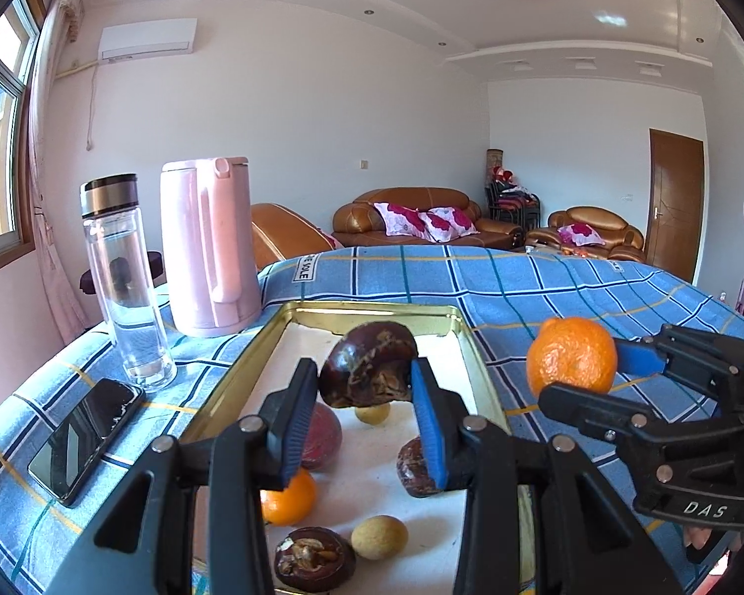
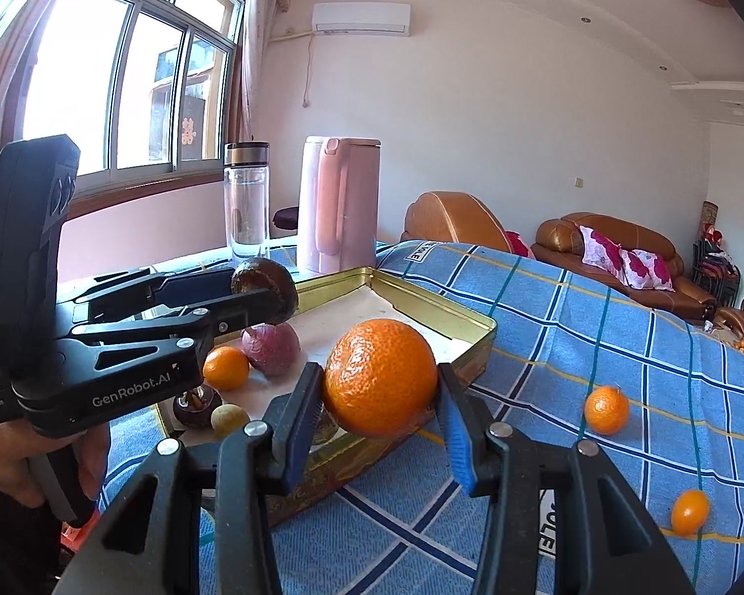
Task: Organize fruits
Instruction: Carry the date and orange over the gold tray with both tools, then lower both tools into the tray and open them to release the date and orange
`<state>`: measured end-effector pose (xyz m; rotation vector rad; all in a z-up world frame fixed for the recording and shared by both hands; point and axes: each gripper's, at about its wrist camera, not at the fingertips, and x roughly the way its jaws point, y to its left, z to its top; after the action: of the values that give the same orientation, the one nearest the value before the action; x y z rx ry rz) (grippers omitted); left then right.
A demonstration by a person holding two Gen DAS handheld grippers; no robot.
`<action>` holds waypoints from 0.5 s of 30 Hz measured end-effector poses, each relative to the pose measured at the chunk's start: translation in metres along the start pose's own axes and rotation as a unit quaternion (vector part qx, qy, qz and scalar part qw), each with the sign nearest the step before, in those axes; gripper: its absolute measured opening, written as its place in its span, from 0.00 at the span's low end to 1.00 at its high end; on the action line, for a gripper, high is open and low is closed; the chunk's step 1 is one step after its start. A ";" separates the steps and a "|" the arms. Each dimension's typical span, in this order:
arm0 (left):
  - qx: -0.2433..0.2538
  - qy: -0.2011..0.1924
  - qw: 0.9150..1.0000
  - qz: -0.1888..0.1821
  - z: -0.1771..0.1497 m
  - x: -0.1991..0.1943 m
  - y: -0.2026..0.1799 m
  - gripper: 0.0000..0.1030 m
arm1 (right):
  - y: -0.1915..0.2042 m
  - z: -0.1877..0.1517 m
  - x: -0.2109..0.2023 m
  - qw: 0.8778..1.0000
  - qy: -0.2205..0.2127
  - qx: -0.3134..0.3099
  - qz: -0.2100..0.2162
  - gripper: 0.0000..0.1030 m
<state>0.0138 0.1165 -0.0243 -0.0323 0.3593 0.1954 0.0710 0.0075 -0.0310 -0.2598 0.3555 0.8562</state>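
Left gripper (image 1: 364,391) sits lower centre of the left wrist view, jaws nearly closed & clamped on a dark brown fruit (image 1: 367,367) w/ a cracked, rough patch — the fruit is pinched between the blue pads, held above the gold tin tray (image 1: 245,362). In the right wrist view the same fruit (image 2: 265,287) shows at centre left, at the tip of the left gripper (image 2: 268,297), over the tray's far left part.

Right gripper (image 2: 379,396) is lower centre of its own view, jaws partly open but pressing on a big orange (image 2: 379,377) from both sides; the orange hangs in front of the tray's (image 2: 471,320) near right corner, above the blue checked cloth (image 2: 595,307). From the left wrist view the orange (image 1: 570,354) is at centre right, just right of the tray, held by the right gripper (image 1: 578,372).

In the tray, lower centre of the left view: a small orange (image 1: 292,498), a reddish fruit (image 1: 322,434), two more dark brown fruits (image 1: 416,466) (image 1: 312,558), two small tan round ones (image 1: 379,535) (image 1: 372,414).

Loose on the cloth, lower right of the right view — two small oranges (image 2: 606,409) (image 2: 689,510), well apart from both grippers.

Left of the tray in the left view: phone (image 1: 84,439), clear bottle (image 1: 124,282), pink jug (image 1: 208,248). A hand (image 2: 20,461) grips the left tool's handle at lower left.
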 end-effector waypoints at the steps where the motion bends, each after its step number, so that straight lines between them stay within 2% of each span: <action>1: 0.000 0.001 1.000 0.002 -0.001 0.000 0.002 0.39 | 0.003 0.000 0.002 1.000 0.002 -0.003 0.002 0.46; 15: -0.003 0.011 1.000 0.018 -0.007 -0.001 0.015 0.39 | 0.028 0.002 0.021 0.999 0.017 -0.025 0.026 0.46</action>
<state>0.0078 0.1305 -0.0304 -0.0327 0.3808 0.2323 0.0626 0.0409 -0.0397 -0.3133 0.3739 0.9127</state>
